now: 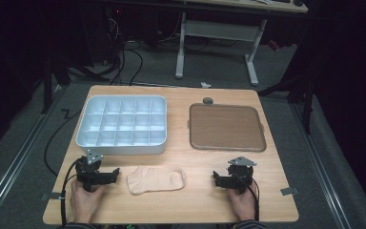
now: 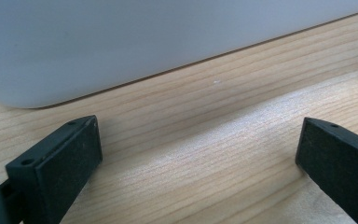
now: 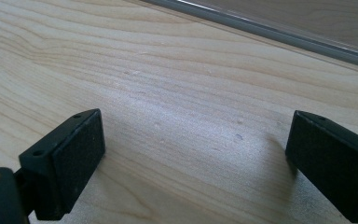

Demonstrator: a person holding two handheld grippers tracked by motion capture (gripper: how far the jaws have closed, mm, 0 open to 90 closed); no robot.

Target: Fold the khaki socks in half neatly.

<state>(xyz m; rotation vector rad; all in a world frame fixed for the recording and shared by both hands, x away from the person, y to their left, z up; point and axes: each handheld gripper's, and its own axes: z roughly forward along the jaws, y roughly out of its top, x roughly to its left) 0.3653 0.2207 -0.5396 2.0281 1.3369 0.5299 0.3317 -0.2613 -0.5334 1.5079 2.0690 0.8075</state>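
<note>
At lower left of the high view our left tongs (image 1: pixel 116 171) rest on the desk (image 1: pixel 195 200), wide open and empty, aimed at the sock (image 1: pixel 155 180) lying flat at lower centre. Our right tongs (image 1: pixel 216 177), equally open and empty, face it, likely for a two-sided pickup.

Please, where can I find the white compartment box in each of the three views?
High view: the white box lies left of centre, on the far half of the table.
Left gripper view: its wall runs across the top.
Right gripper view: this camera faces the brown tray, top right.
Shared landmark: the light wooden table.
</note>
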